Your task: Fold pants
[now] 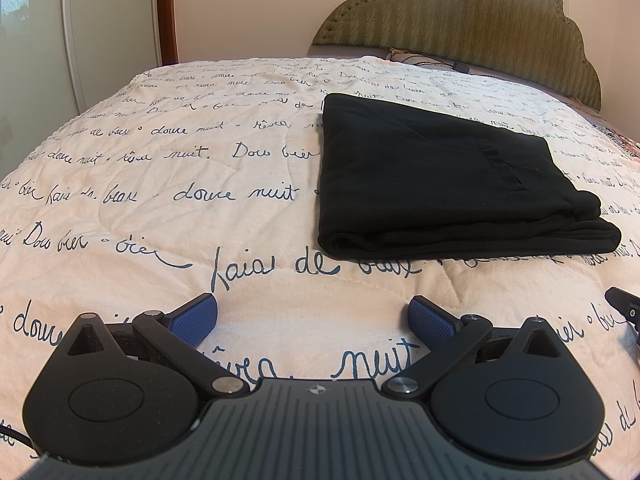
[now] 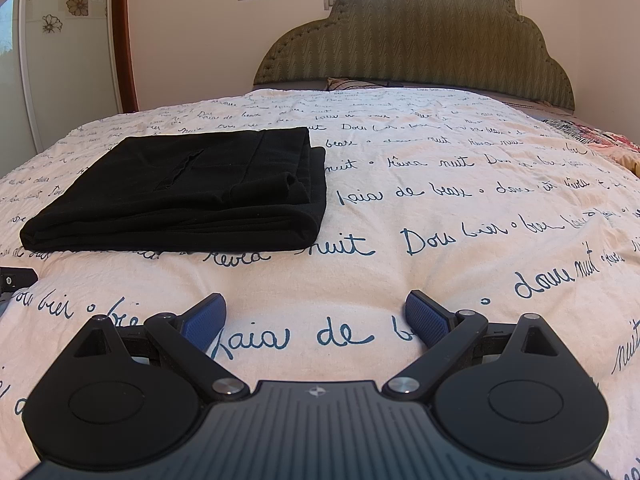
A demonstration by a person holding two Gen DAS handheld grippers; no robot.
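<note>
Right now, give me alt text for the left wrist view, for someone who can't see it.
Black pants lie folded into a neat rectangle on a cream bedspread printed with blue cursive French words. The left claw is open and empty in the foreground, short of the pants; a green padded headboard stands behind.

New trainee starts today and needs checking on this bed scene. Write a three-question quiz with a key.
1. True or false: the black pants lie folded on the quilt.
2. What state is each hand-held gripper in: the left hand-held gripper and the right hand-held gripper?
3. Which touches the pants? A: left hand-held gripper. B: right hand-held gripper. C: neither.

Key
1. True.
2. Both open, holding nothing.
3. C.
</note>
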